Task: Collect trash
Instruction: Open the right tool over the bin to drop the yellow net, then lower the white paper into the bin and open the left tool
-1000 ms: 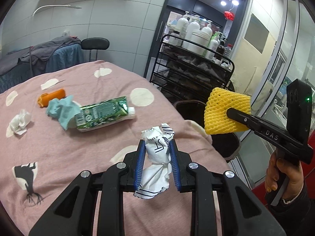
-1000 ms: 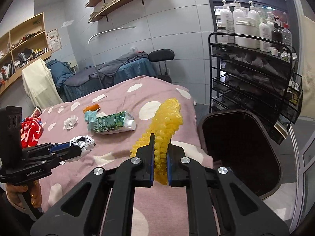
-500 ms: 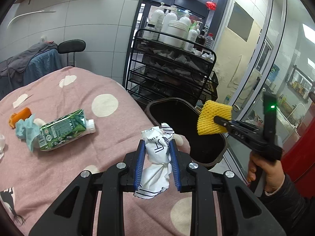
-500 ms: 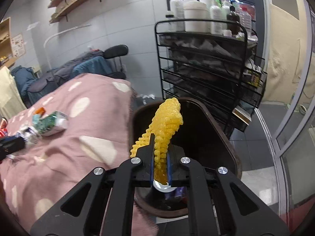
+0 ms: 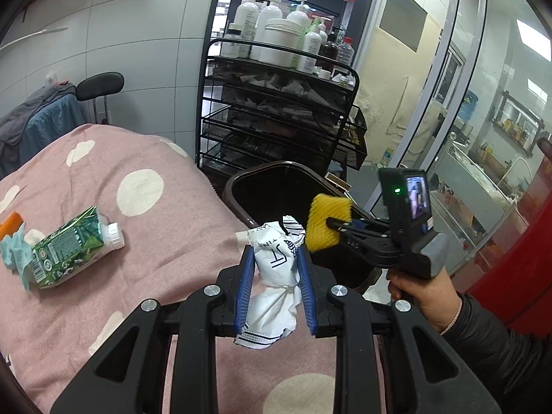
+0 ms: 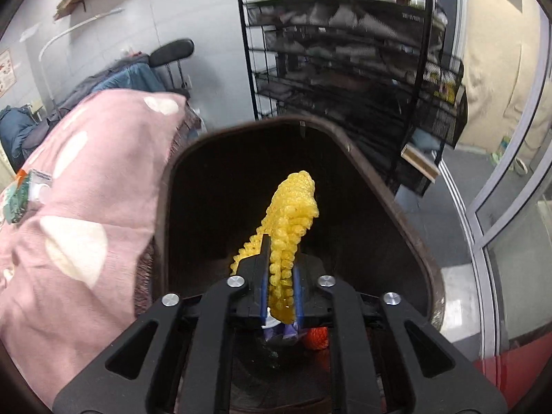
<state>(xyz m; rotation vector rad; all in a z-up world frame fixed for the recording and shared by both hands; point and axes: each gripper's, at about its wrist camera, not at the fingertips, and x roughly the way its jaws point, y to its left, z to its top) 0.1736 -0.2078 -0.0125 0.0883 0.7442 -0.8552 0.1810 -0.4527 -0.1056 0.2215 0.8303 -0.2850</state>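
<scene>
My left gripper is shut on a crumpled white wrapper with black print, held above the edge of the pink dotted bed cover. My right gripper is shut on a yellow foam fruit net and holds it over the open mouth of the dark trash bin. In the left wrist view the right gripper with the yellow net hangs over the bin. A green carton, a teal tissue and an orange piece lie on the bed.
A black wire rack with bottles stands just behind the bin. A glass partition is on the right. A black stool and clothes are behind the bed. Some trash lies at the bin's bottom.
Both grippers have swung right from the bed toward the bin. The right gripper with the yellow net is now over the bin opening, tilted down. The left gripper still holds the wrapper.
</scene>
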